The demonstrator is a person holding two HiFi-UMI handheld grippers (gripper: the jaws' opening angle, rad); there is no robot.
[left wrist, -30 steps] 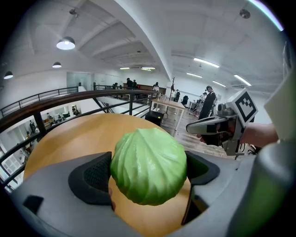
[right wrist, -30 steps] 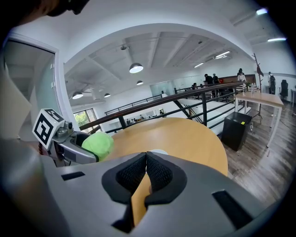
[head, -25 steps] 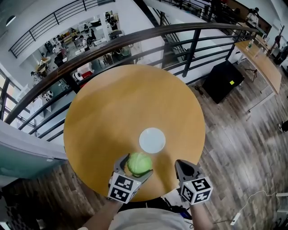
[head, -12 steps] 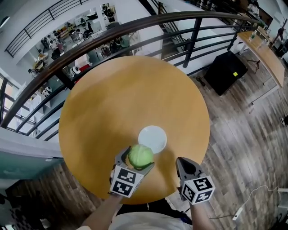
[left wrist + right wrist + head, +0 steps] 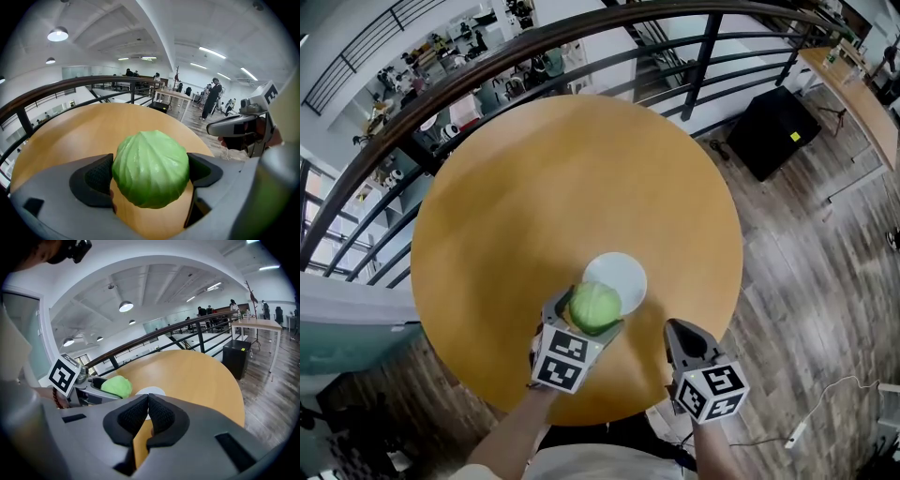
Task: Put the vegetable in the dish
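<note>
Above the near rim of the white round dish (image 5: 622,270), left tongs (image 5: 592,317) clamp a round green cabbage (image 5: 151,174); right tongs (image 5: 146,414) closed, empty. Early release could roll it onto the wooden worktop (image 5: 534,187).

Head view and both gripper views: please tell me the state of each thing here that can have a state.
left gripper: jaws shut on the cabbage.
cabbage: whole, held between the left jaws at the near edge of the dish, not yet set down.
dish: flat on the table, nothing lying in it.
right gripper: jaws together, holding nothing.
</note>
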